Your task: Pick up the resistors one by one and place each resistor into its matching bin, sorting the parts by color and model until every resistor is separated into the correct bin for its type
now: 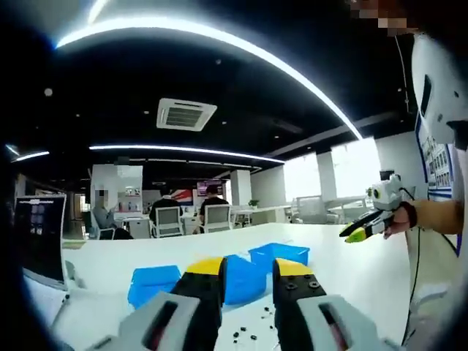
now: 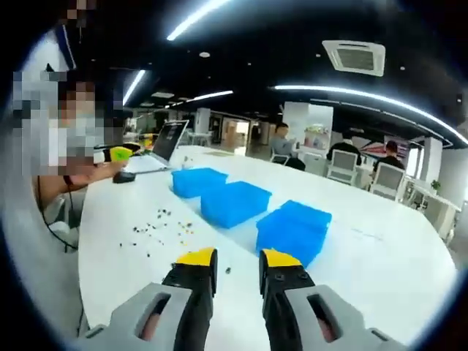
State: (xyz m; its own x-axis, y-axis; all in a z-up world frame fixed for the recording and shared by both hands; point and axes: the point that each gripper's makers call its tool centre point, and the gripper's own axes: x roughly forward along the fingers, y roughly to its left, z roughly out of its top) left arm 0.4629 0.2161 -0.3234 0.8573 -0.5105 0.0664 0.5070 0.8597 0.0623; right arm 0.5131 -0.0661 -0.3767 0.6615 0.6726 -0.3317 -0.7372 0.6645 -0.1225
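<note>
Nearest in the left gripper view, my left gripper (image 1: pixel 248 274), grey-bodied with black jaws tipped in yellow, stands released with a clear gap between the tips and nothing in it. Just past those jaws, small dark resistors (image 1: pixel 246 335) lie scattered on the white tabletop (image 1: pixel 351 270); their colours and models are too small to tell. Beyond them sit three blue plastic bins (image 1: pixel 241 276) in a row, close together, partly hidden behind my jaws. In the right gripper view, my right gripper (image 2: pixel 238 265), of the same build, is likewise released and holds nothing. The scattered resistors (image 2: pixel 162 224) lie to the left of its jaws, apart from the bins (image 2: pixel 235 202), which run in a line from near right to far left. All loose parts I can see rest on the table, outside the bins; what the bins hold I cannot tell. Further off, an open laptop (image 2: pixel 168 145) stands near the far table edge. At the back, several people sit in grey office chairs (image 1: pixel 167 220) under long ceiling light strips (image 1: pixel 219 40).
</note>
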